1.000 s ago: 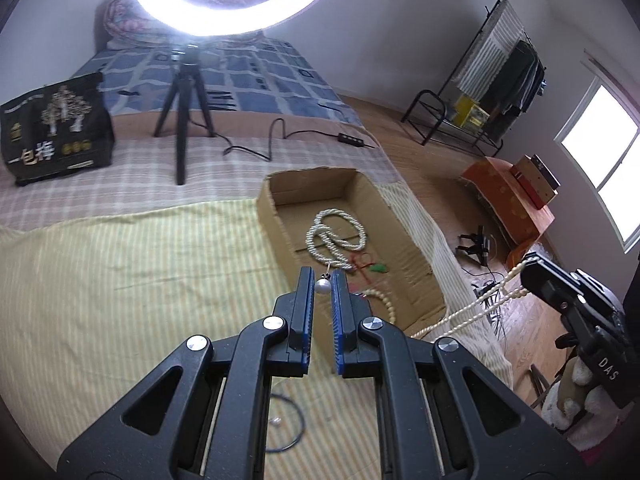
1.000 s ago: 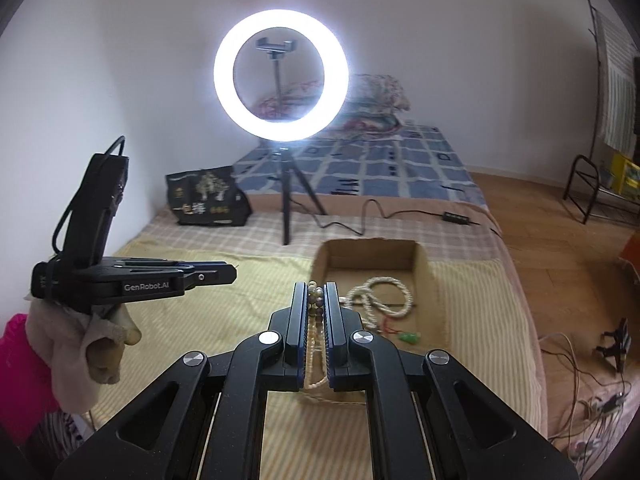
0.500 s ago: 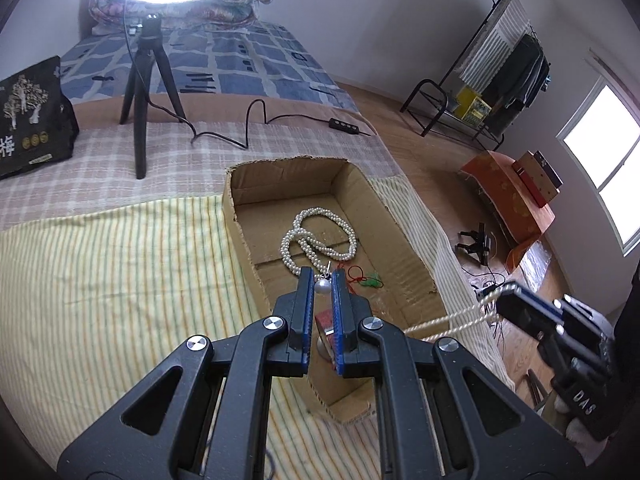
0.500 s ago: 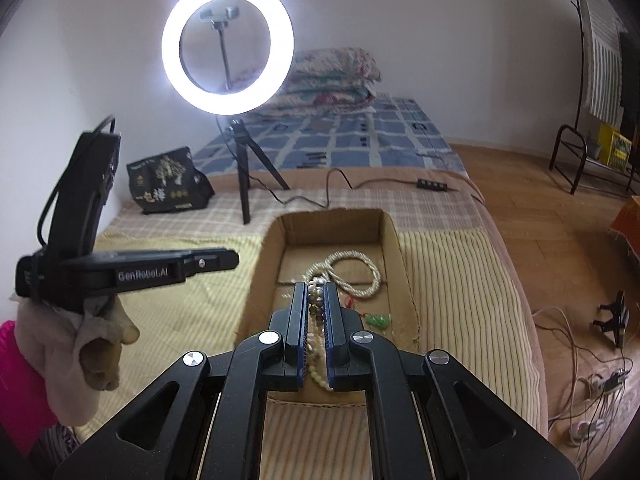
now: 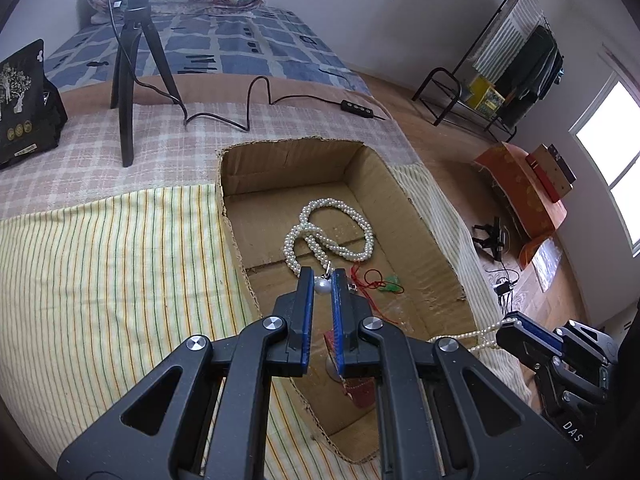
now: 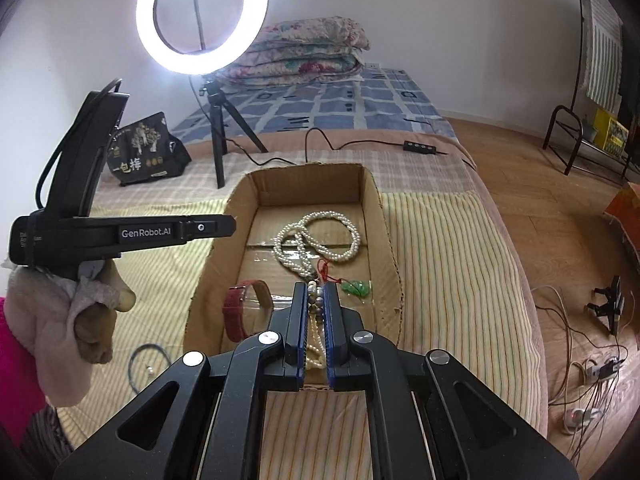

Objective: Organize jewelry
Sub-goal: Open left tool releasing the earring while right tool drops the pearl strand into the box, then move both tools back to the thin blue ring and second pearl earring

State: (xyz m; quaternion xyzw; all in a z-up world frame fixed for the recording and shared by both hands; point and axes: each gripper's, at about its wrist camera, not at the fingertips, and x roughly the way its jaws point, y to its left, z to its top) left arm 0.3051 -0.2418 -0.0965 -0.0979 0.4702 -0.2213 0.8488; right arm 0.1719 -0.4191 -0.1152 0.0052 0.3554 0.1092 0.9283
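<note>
Both hand-held grippers have dropped toward the cardboard box, left hand-held gripper clamped on a pearl drop, right hand-held gripper clamped on the limp, light bead necklace, best pinched mid-strand.

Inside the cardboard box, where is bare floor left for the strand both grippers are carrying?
Free: the far end of the box, between its back wall and the coiled pearls. Crowded: the near half, with the red strap at left and the green pendant at right.
</note>
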